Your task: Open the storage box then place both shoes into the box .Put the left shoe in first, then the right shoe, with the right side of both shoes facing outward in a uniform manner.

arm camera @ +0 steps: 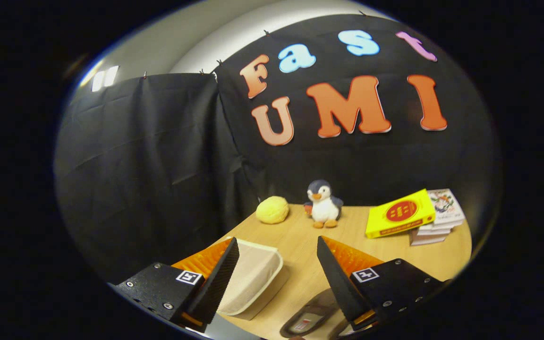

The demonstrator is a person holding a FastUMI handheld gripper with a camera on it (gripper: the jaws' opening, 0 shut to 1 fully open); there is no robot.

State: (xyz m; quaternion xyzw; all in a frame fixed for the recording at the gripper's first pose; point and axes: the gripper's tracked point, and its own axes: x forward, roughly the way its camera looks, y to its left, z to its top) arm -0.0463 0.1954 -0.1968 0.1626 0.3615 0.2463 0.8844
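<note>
Two fingers of the hand-held gripper (274, 278) stand wide apart with nothing between them but bare tabletop. Just below the right finger lies a dark slip-on shoe with a pale insole (310, 317), its opening facing up; part of it is hidden by the finger, so I cannot tell whether it is the left or the right one. Beside the left finger, partly behind it, sits the cream-coloured storage box with a rounded rim and fabric-looking top (253, 278), resting on the light wooden table (300, 236). Whether its lid is on or off is hard to settle from this angle.

My guess is the shoe is light and soft-walled, so it would fold if pinched at the toe; the firmer heel collar seems the safer place to grip. The box looks light too and may slide when pushed.

Beyond, near the wall, are a yellow fuzzy ball (272, 209), a plush penguin (323, 204) and a yellow book leaning on a stack of books (399, 213).
</note>
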